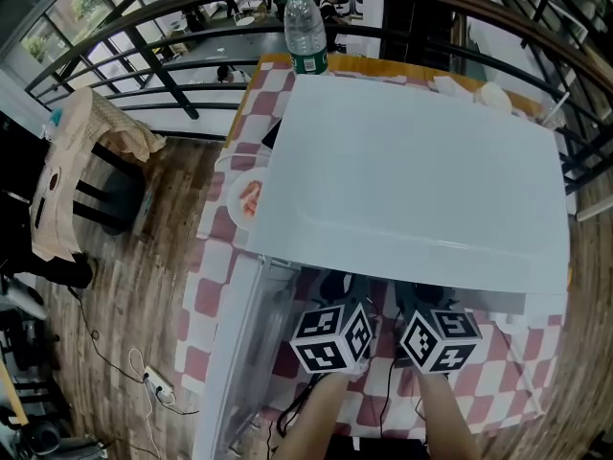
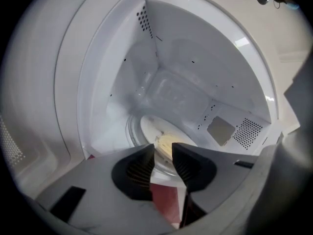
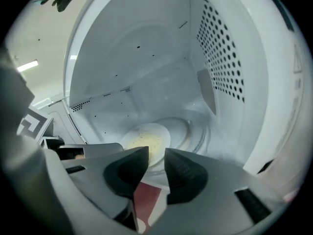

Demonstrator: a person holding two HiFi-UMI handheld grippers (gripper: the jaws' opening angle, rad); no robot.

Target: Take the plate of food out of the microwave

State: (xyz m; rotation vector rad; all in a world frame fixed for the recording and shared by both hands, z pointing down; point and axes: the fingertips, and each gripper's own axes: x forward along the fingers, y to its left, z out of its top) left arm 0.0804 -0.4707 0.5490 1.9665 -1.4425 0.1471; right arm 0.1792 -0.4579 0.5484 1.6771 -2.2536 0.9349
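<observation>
The white microwave (image 1: 412, 161) stands on a red-checked table with its door (image 1: 239, 353) swung out to the left. Inside, a white plate (image 2: 150, 127) (image 3: 146, 140) with yellowish food (image 2: 167, 142) rests on the glass turntable (image 3: 190, 131). Both grippers reach into the opening side by side. Only their marker cubes, left (image 1: 332, 338) and right (image 1: 439, 338), show in the head view. My left gripper (image 2: 164, 151) and right gripper (image 3: 156, 155) each hold a narrow gap at the plate's near rim. Nothing is pressed between the pads.
A water bottle (image 1: 306, 29) stands behind the microwave. A second plate of food (image 1: 247, 197) lies on the table at the microwave's left side. A chair draped with cloth (image 1: 86, 161) and a power strip (image 1: 158, 386) are on the wooden floor to the left. Railings run behind.
</observation>
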